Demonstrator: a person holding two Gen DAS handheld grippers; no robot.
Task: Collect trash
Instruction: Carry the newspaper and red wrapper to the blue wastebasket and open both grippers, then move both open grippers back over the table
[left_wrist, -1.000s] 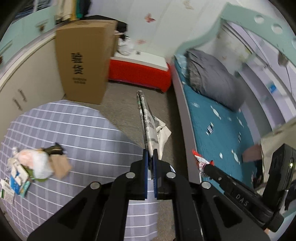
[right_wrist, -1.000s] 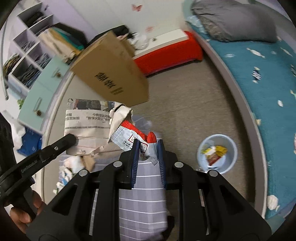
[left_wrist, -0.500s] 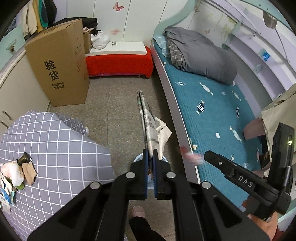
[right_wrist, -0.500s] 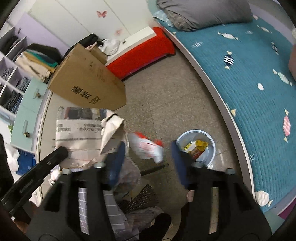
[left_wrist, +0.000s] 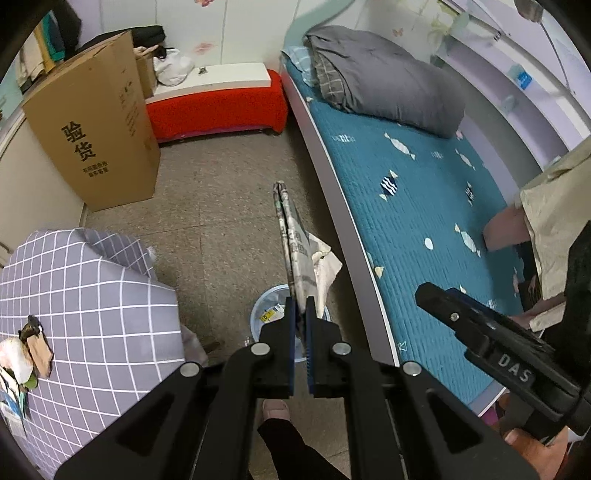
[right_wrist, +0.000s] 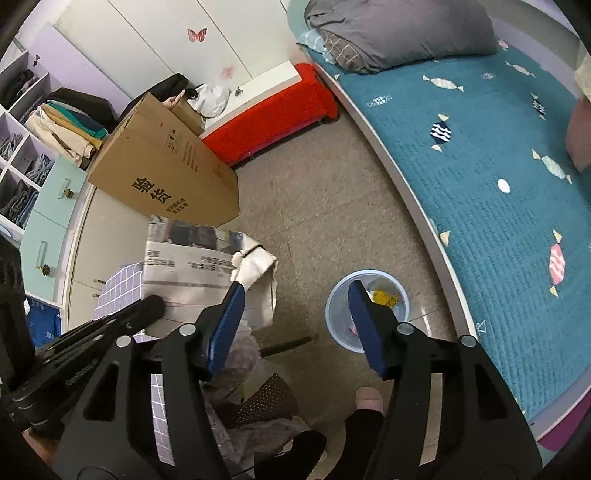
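Note:
My left gripper (left_wrist: 301, 308) is shut on a folded newspaper (left_wrist: 293, 243) with a crumpled paper tucked in it, held edge-on above the light-blue trash bin (left_wrist: 260, 310) on the floor. The right wrist view shows the same newspaper (right_wrist: 188, 266) flat at the left. My right gripper (right_wrist: 295, 301) is open and empty above the bin (right_wrist: 336, 317), which holds yellow and red wrappers. More trash (left_wrist: 22, 354) lies on the grey checked table (left_wrist: 92, 295) at the left.
A tall cardboard box (left_wrist: 96, 133) stands at the back left beside a red bench (left_wrist: 218, 107). A bed with a teal cover (left_wrist: 424, 206) runs along the right. The person's foot (right_wrist: 367, 398) is by the bin.
My right gripper opened and let go of the red-and-white wrapper, which fell toward the bin. Both grippers moved off the table to above the bin. The left still holds the newspaper.

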